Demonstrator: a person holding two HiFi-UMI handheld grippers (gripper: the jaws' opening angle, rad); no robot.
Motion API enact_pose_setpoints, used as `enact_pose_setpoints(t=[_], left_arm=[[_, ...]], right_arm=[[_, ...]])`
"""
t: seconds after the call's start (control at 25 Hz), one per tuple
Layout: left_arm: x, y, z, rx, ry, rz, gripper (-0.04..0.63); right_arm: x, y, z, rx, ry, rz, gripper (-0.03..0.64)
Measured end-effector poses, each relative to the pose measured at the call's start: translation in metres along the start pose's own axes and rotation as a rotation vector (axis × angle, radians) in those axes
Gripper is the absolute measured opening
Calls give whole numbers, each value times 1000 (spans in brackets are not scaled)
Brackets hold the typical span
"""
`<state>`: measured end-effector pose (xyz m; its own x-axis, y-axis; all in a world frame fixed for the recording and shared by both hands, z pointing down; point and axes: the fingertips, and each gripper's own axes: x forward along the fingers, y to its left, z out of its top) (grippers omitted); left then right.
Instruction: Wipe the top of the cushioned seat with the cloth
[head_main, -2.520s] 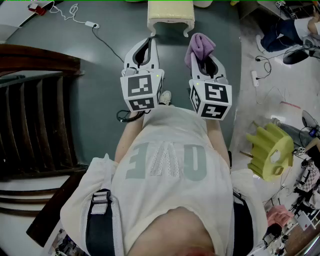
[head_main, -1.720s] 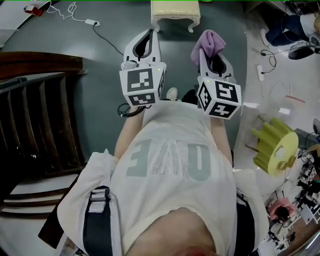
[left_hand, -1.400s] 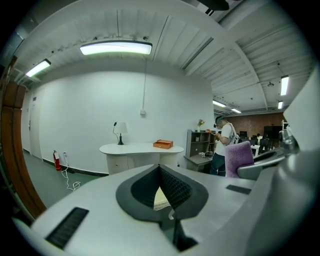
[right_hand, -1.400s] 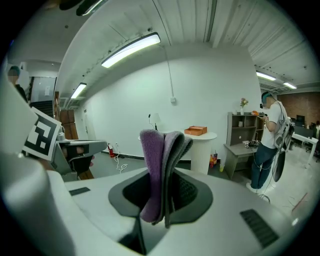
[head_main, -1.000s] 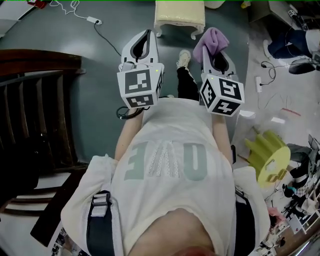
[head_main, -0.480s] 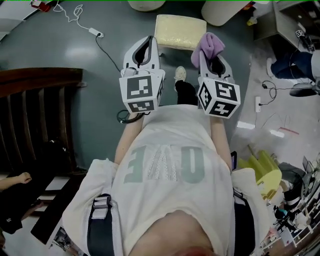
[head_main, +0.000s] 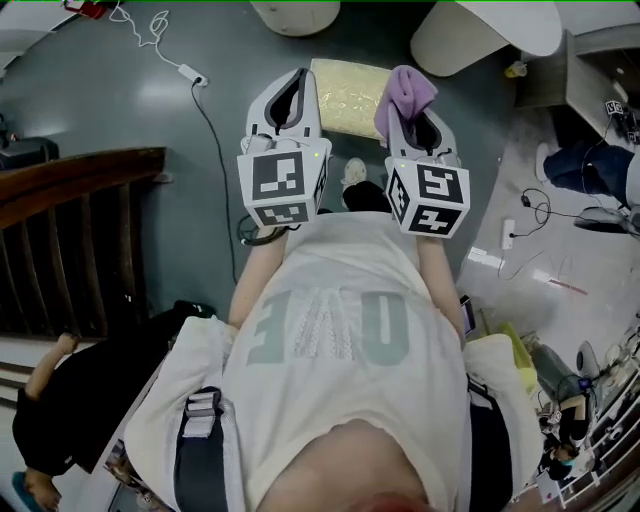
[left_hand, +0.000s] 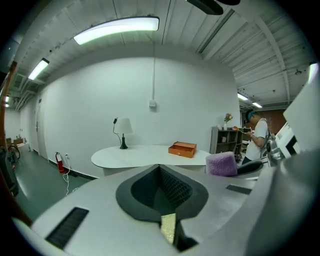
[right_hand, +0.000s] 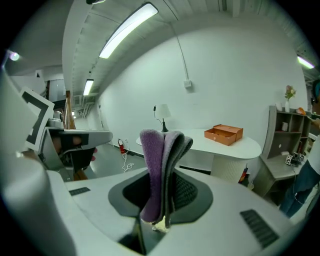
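The pale yellow cushioned seat (head_main: 345, 92) stands on the grey-green floor (head_main: 150, 120) just ahead of the person, and in the head view both tools overlap it. The folded purple cloth (head_main: 404, 93) stands upright over its right edge, pinched between the jaws of the right hand-held gripper (head_main: 408, 118). The left hand-held gripper (head_main: 296, 85) crosses the seat's left edge, jaws together with nothing between them. Beyond stands a white desk (left_hand: 135, 154) with a lamp (left_hand: 122, 127) and an orange box (left_hand: 182, 149).

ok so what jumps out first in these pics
The purple cloth pinched upright in the right tongs, overlapping the right edge of the pale yellow seat in the head view. Next, the two black-and-white marker cubes side by side mid-frame, with the left tongs shut and empty.
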<state>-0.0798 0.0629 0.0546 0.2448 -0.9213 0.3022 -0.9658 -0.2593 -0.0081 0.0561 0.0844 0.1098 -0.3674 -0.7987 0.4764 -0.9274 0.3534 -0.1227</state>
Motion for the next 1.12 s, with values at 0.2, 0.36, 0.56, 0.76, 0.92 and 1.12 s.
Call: enact_pose_setpoints(t=[0.2, 0.36, 0.56, 0.76, 0.92, 1.12], left_arm=[[43, 6, -1, 2, 38, -15, -8], [60, -5, -3, 23, 63, -26, -8], [69, -4, -4, 16, 74, -50, -8], [77, 5, 13, 49, 43, -67, -8], [76, 14, 22, 58, 22, -82, -8], [80, 18, 28, 69, 14, -104, -8]], right_arm=[[37, -16, 15, 3, 25, 5, 91], [46, -32, 20, 17, 35, 11, 91], [51, -27, 19, 27, 47, 12, 91], [53, -25, 41, 14, -6, -23, 91], [54, -20, 52, 14, -38, -59, 91], [54, -23, 62, 21, -64, -94, 91]])
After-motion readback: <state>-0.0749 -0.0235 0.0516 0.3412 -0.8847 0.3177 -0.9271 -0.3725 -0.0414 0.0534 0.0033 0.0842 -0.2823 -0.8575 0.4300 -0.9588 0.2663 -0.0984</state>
